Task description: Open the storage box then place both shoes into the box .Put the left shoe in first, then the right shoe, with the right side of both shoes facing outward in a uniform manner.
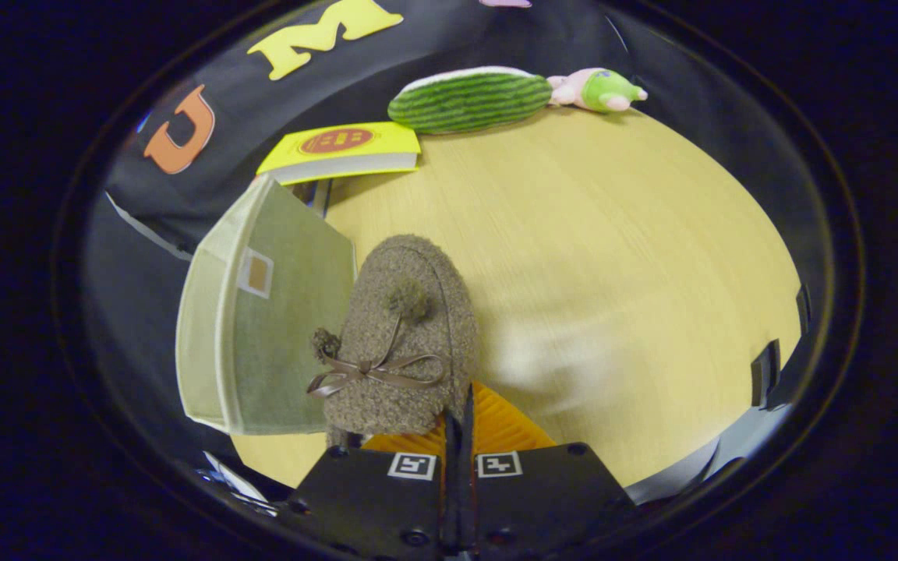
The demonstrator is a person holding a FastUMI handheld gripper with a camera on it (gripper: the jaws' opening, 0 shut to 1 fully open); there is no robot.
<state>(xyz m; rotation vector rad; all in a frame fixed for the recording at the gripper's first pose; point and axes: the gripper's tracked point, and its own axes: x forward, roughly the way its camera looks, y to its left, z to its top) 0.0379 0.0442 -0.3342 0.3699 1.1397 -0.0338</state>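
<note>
The shoe (406, 335), a brown fuzzy slipper with a bow, hangs clamped by its heel edge in the gripper (457, 425), just beside the green storage box (277, 327) above the desk (613, 257).

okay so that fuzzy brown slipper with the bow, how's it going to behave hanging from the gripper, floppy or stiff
Probably soft: the slipper looks like fleecy fabric, so it may sag beyond the gripper, whose fingers are closed on its edge. Likely light. The nap should resist slipping, though the ribbon bow could snag on the storage box.
</note>
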